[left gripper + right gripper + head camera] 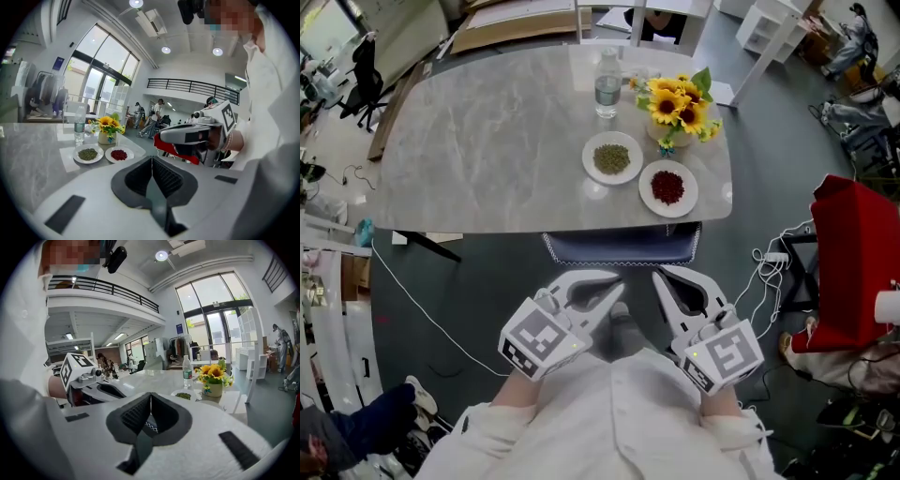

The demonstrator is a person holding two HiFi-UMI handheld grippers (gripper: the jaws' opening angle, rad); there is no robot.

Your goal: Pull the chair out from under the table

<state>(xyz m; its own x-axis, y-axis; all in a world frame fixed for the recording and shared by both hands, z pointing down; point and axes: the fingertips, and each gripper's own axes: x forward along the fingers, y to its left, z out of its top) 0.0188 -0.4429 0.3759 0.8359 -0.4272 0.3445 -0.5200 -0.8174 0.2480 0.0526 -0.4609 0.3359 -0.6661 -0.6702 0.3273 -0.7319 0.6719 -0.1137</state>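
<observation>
The chair shows only as the dark blue front edge of its seat, with white stitching, tucked under the near side of the grey marble table. Both grippers hover side by side just in front of that edge, close to the person's body. My left gripper is shut with nothing between its pads. My right gripper is also shut and empty. Neither touches the chair. A sliver of the stitched seat shows behind the right jaws.
On the table stand a water bottle, a vase of sunflowers, a plate of green beans and a plate of red beans. A red object and white cables lie to the right.
</observation>
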